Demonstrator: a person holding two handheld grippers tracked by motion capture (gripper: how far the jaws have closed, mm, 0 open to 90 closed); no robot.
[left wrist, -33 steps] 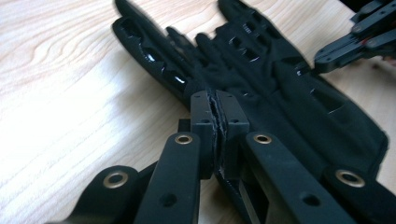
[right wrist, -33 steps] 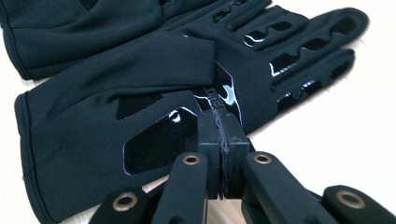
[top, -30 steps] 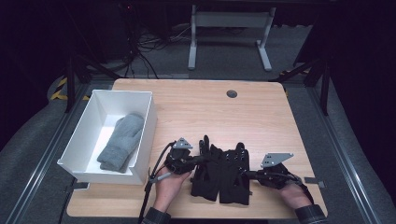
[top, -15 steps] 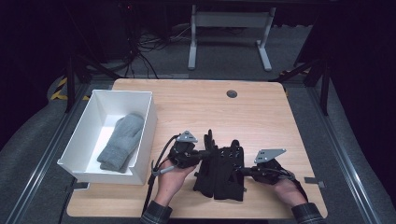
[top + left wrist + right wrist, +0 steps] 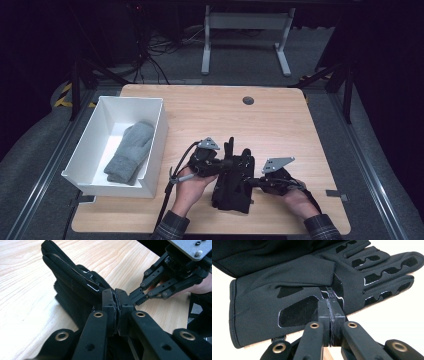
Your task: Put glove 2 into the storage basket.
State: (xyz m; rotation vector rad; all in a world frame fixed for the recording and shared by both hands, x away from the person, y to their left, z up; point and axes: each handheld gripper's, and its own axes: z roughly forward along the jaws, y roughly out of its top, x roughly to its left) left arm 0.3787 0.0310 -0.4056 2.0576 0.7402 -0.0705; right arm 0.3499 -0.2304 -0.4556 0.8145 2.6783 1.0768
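Black glove (image 5: 233, 179) lies on the wooden table (image 5: 280, 125) near its front edge, between my two hands. My left gripper (image 5: 223, 162) is clamped tight on the glove's edge, lifting it there. My right gripper (image 5: 253, 182) is fully closed, tips against the palm side. Grey mitten (image 5: 130, 152) sits in the white bin (image 5: 155, 145) to the left.

There were no words, numbers, labels or brand names to read in any of the pictures.
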